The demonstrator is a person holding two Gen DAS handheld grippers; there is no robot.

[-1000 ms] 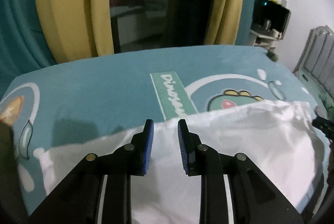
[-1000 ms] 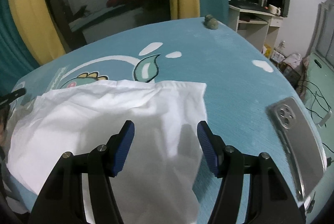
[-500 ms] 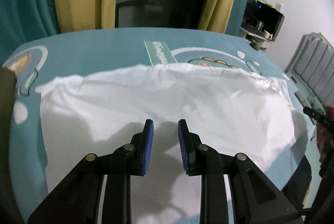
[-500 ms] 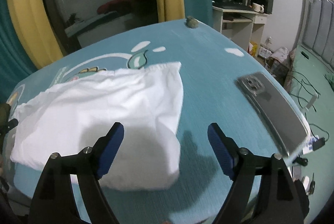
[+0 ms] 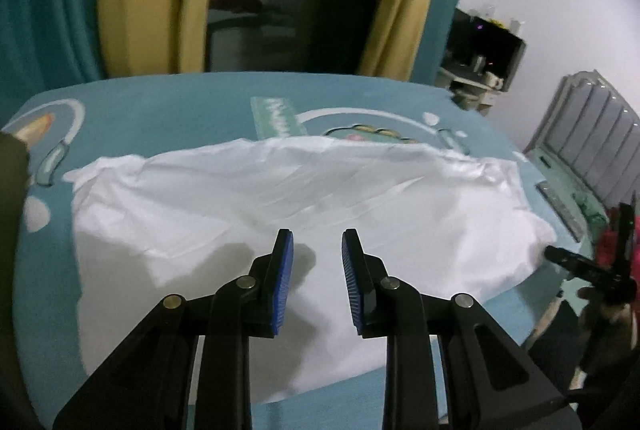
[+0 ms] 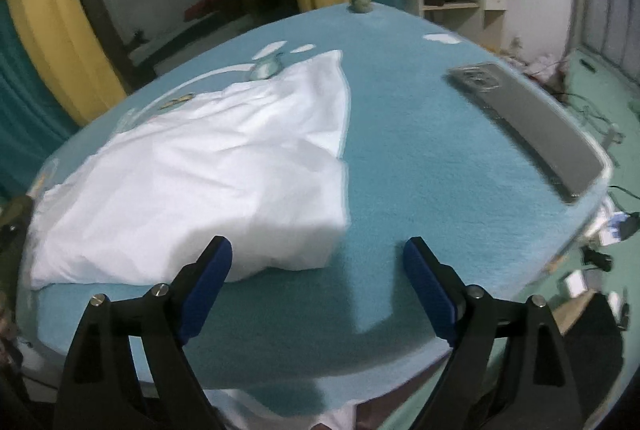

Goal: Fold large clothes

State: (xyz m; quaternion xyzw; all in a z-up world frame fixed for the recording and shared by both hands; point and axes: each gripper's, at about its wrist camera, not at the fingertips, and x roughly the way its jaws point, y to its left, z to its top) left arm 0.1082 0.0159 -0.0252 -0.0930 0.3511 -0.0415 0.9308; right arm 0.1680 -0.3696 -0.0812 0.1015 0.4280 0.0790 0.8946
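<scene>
Left wrist view: left gripper (image 5: 317,250) hangs over the white garment (image 5: 280,197) lying on the teal cloth (image 5: 168,109), jaws narrowly parted, pinching nothing.

Right wrist view: right gripper (image 6: 318,258) jaws have just been opening; spread wide, nothing between. Garment (image 6: 208,181) lies ahead-left; phone (image 6: 532,125) right.

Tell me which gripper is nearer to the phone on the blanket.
Right. The right gripper hangs open over bare blanket, with the phone ahead to its right. The left gripper is over the white garment, farther away.
</scene>
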